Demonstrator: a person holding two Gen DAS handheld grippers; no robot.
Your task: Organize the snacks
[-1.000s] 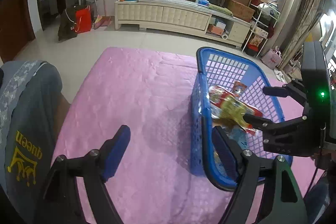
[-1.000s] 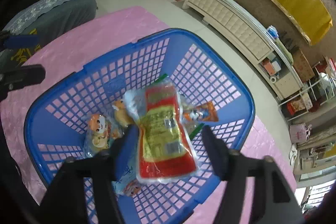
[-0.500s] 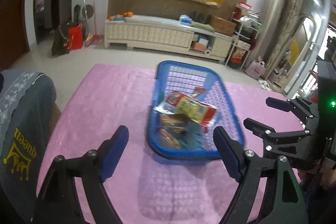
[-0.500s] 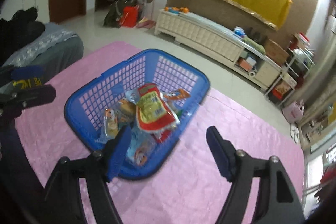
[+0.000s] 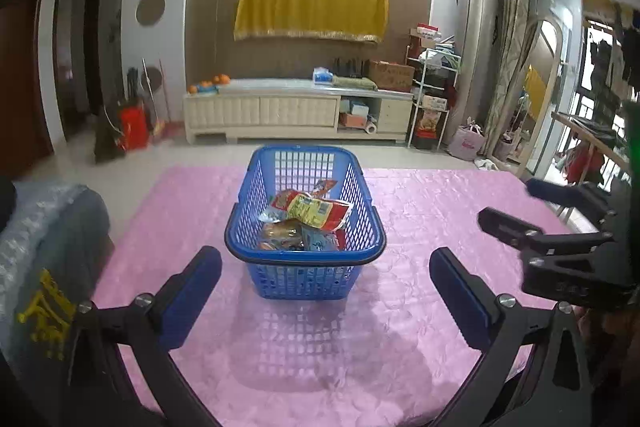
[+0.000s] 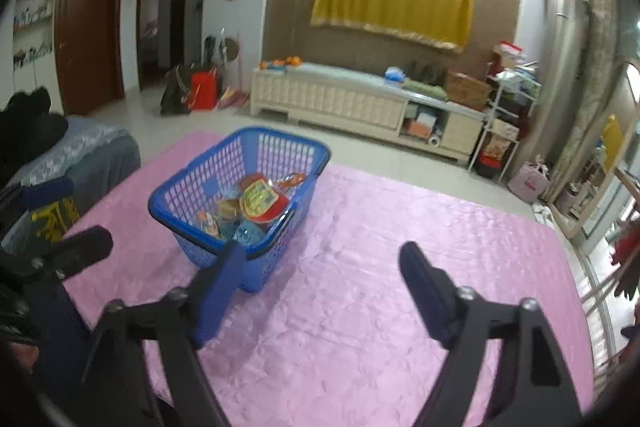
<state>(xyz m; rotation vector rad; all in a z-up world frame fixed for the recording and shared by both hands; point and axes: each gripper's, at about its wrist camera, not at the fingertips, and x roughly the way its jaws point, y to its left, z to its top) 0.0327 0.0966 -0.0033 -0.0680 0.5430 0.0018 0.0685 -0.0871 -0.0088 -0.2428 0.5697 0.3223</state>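
A blue plastic basket [image 5: 304, 263] [image 6: 276, 147] stands on the pink cloth and holds several snack packets. On top lies a red and yellow packet [image 5: 316, 211] [image 6: 262, 202]. My left gripper [image 5: 326, 277] hangs in front of the basket, its jaws opening wide with nothing between them. My right gripper [image 6: 322, 273] is to the right of the basket and pulled back from it, its jaws also opening and empty. The right gripper shows at the right edge of the left wrist view [image 5: 516, 205]. The left gripper's fingers [image 6: 84, 249] appear at the left of the right wrist view.
The pink cloth [image 5: 420, 211] covers a low surface with bare room to the right of the basket. A grey cushion with yellow print [image 5: 52, 259] lies at the left. A cream cabinet [image 5: 280, 111] stands against the far wall across the tiled floor.
The red and yellow packet left the right gripper and now lies in the basket. Both grippers drew back and up from the basket, and their jaws spread wider.
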